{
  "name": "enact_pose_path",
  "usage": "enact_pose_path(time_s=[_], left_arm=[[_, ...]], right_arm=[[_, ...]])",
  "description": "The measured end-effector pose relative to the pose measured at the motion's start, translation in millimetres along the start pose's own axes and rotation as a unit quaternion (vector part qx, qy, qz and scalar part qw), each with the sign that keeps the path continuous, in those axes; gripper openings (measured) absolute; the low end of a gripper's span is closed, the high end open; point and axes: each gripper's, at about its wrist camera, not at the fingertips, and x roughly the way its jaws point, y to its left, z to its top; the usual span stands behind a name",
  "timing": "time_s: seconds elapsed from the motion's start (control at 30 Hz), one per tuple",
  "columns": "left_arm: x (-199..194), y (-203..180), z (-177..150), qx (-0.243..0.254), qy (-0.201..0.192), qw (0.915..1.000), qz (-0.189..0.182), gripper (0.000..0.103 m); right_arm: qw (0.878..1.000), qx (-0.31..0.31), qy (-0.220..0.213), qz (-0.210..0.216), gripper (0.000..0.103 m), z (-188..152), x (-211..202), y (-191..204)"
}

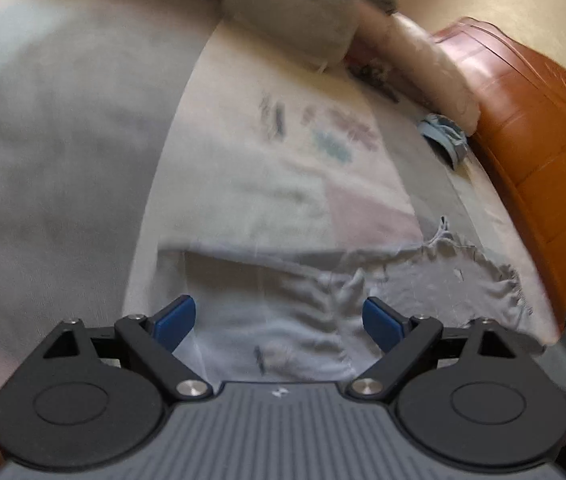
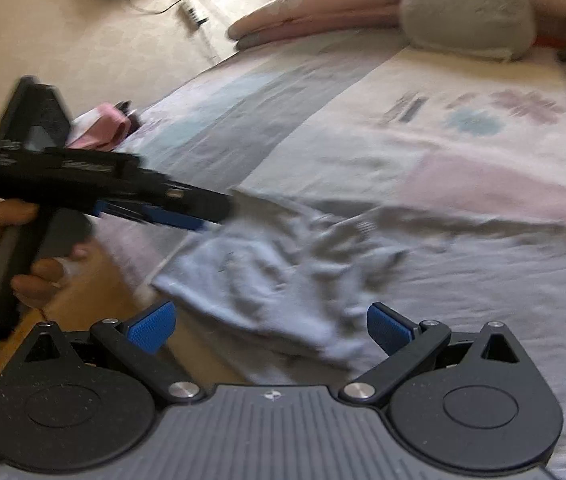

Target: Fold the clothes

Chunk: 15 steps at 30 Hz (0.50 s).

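The bed (image 2: 483, 288) carries everything, spread with a pale patchwork sheet (image 2: 463, 152) of cream, pink and grey-blue panels printed with flowers. A crumpled light blue-grey garment (image 2: 267, 272) lies on the sheet near the bed's near edge. Well beyond the garment, at the far end, a grey plush toy (image 2: 471, 12) rests against folded pink bedding (image 2: 315, 16). A small pink cloth (image 2: 101, 128) sits at the bed's left edge, well apart from the garment.

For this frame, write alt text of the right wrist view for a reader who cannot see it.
The open right gripper hovers over a crumpled pale blue garment on a patchwork bedspread. The left gripper, held in a hand, reaches the garment's far edge; a grey plush toy lies behind.
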Motion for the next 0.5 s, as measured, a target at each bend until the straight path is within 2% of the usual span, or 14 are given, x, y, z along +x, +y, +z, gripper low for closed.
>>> enact_pose_path(time_s=[0.07, 0.13, 0.23, 0.3, 0.5], left_arm=[[-7.8, -18.3, 5.7, 0.042, -0.017, 0.9988, 0.016, 0.093], [-6.7, -39.6, 9.1, 0.085, -0.027, 0.9953, 0.037, 0.095], [4.5, -68.7, 8.3, 0.135, -0.029, 0.9881, 0.068, 0.095], [18.0, -85.9, 4.6, 0.151, -0.023, 0.9858, 0.070, 0.095], [58.3, -128.1, -12.1, 0.149, -0.020, 0.9874, 0.049, 0.095]], right_arm=[[0.999, -0.006, -0.016, -0.047, 0.103, 1.0, -15.2, -9.6], [0.993, -0.019, -0.027, -0.113, 0.103, 0.0, -30.7, -21.7], [0.974, -0.051, -0.028, -0.219, 0.103, -7.1, -48.3, -39.8], [0.961, -0.062, -0.020, -0.270, 0.103, -14.8, -58.5, -53.3], [0.944, -0.032, 0.004, -0.329, 0.103, -45.5, -90.0, -96.5]])
